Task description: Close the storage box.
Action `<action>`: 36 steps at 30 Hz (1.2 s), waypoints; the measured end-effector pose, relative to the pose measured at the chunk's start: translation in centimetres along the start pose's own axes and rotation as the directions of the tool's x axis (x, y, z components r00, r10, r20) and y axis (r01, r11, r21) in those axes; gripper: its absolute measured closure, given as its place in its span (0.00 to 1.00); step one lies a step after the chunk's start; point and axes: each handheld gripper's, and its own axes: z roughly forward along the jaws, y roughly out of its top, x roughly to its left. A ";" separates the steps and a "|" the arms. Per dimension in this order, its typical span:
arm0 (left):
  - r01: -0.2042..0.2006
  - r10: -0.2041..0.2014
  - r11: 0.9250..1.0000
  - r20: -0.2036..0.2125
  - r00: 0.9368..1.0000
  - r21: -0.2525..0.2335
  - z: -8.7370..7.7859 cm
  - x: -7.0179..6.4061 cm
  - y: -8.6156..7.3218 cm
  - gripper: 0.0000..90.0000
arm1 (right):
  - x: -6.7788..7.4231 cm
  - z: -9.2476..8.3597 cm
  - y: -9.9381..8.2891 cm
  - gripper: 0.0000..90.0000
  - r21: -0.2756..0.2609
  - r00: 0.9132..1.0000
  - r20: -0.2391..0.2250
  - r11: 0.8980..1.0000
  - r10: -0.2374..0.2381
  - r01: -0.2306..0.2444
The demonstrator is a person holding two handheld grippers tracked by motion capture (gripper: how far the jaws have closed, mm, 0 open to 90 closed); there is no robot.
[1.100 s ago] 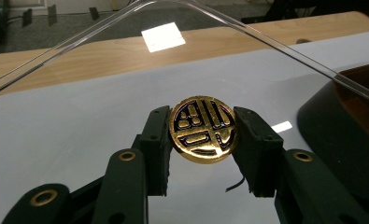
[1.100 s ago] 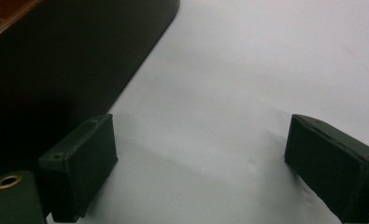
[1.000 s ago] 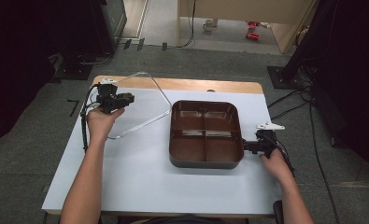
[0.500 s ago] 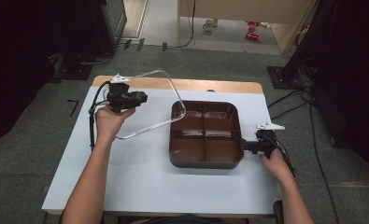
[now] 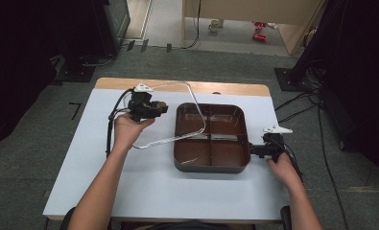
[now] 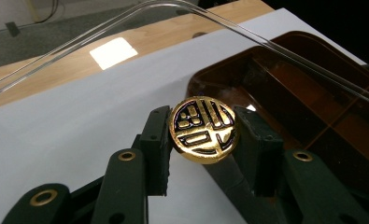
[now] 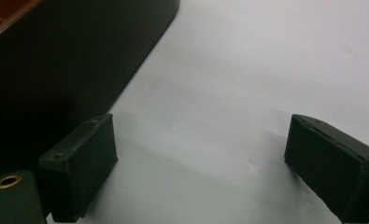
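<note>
1. The left gripper [image 5: 154,106] had its jaws clenched on the gold-and-black round knob [image 6: 203,129] of a clear lid [image 5: 180,112], which it held tilted above the tabletop [image 5: 105,191]. The lid's far side hung over the left half of the tray.
2. Judging by that, the lid was off the brown tray [image 5: 211,165]; setting it down or fitting it was left to do.
3. The tray sat mid-tabletop, split into four compartments that looked empty, its plastic dark and glossy.
4. The right gripper [image 5: 254,149] rested at the tray's right edge, its jaws released and apart over bare tabletop, grasping nothing.
</note>
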 end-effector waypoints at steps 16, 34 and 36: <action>-0.045 0.044 0.999 0.045 0.998 0.029 3.0 -3.9 -0.9 0.66 | 0.0 0.0 0.0 0.10 -0.001 1.000 0.000 1.000 -0.005 0.005; -0.112 0.105 0.992 0.125 0.987 0.049 6.1 -7.8 -1.8 0.66 | 0.0 0.0 0.0 0.10 -0.001 1.000 0.001 1.000 -0.001 0.001; -0.115 0.108 0.992 0.135 0.985 0.052 6.4 -8.0 -1.6 0.66 | 0.0 0.0 0.0 0.10 0.000 1.000 0.000 1.000 -0.002 0.002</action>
